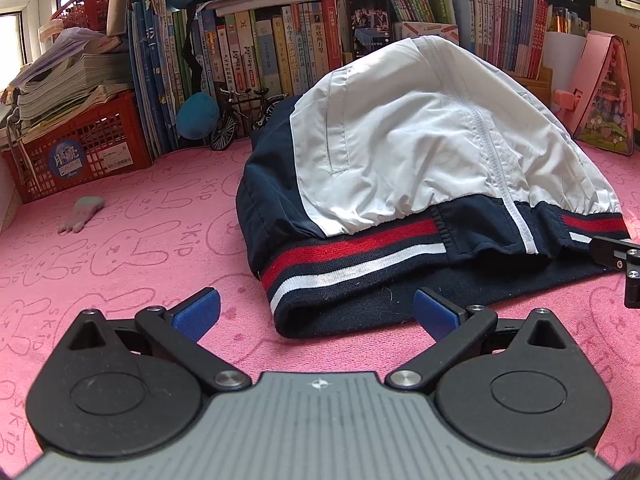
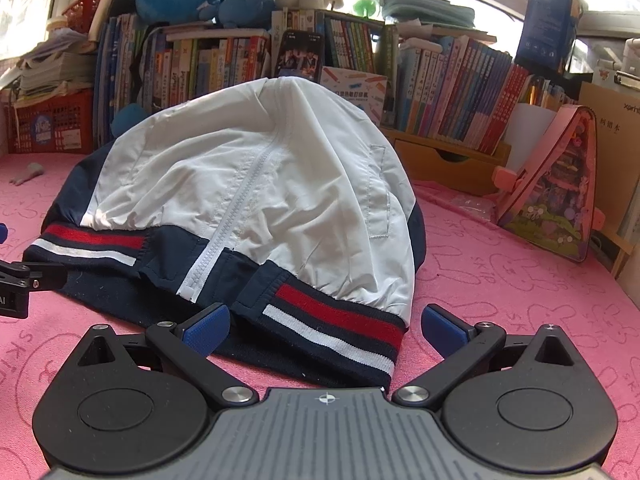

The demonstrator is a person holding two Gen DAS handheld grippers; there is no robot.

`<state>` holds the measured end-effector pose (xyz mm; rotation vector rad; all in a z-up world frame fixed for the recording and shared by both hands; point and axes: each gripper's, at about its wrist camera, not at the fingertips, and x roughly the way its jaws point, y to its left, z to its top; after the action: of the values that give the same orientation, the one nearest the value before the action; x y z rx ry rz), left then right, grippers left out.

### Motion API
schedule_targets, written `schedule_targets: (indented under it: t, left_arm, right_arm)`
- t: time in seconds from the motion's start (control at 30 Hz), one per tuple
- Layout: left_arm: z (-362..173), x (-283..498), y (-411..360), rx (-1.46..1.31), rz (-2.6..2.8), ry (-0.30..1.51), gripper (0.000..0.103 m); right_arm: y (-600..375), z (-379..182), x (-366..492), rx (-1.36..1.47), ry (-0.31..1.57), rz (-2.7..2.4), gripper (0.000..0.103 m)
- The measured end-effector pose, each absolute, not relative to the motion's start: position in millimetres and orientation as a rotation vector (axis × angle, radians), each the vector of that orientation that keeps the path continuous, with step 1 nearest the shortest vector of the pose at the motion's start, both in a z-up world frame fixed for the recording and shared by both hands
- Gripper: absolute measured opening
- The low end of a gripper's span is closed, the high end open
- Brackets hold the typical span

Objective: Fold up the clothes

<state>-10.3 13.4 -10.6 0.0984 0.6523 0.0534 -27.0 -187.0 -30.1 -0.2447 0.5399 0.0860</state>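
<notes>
One white-and-navy jacket (image 1: 420, 152) lies zipped, humped.

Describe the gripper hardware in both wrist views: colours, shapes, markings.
Left gripper and right gripper look identical: black linkage arms with silver pivot screws, round black housings with triangular cutouts, blue textured finger pads, and a ribbed grey centre plate bearing a small white crosshair mark. No cables or sleeves are visible.

Daylight enters from the windows (image 2: 24, 20) behind the bookshelf and burns them out to white. The scene is bright and sharp, the shadows are soft. The fisheye lenses bend straight lines near the dark corners.
</notes>
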Motion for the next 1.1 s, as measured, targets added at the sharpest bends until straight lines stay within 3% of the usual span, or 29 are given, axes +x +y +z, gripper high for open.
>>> schedule_targets:
  t: [0.3, 0.8, 1.0, 1.1]
  left_arm:
    - [-22.6, -2.9, 16.9, 0.168, 0.034, 0.678, 0.103]
    - [-13.5, 22.4, 55.4, 0.104, 0.274, 0.583, 0.103]
    - [-11.5, 1.1, 33.7, 0.131, 0.105, 0.610, 0.103]
    - [-14.4, -8.8, 7.6, 0.192, -0.002, 0.588, 0.103]
  right_arm:
    - [-177.7, -54.3, -31.5, -0.520, 0.503, 0.005, 0.103]
    - [-124.8, -54.9, -23.2, -0.650, 0.394, 0.171, 0.103]
    - [-102.7, -58.6, -2.5, -0.681, 0.348, 0.160, 0.102]
    - [-106.5, -48.3, -3.4, -0.617, 0.311, 0.145, 0.096]
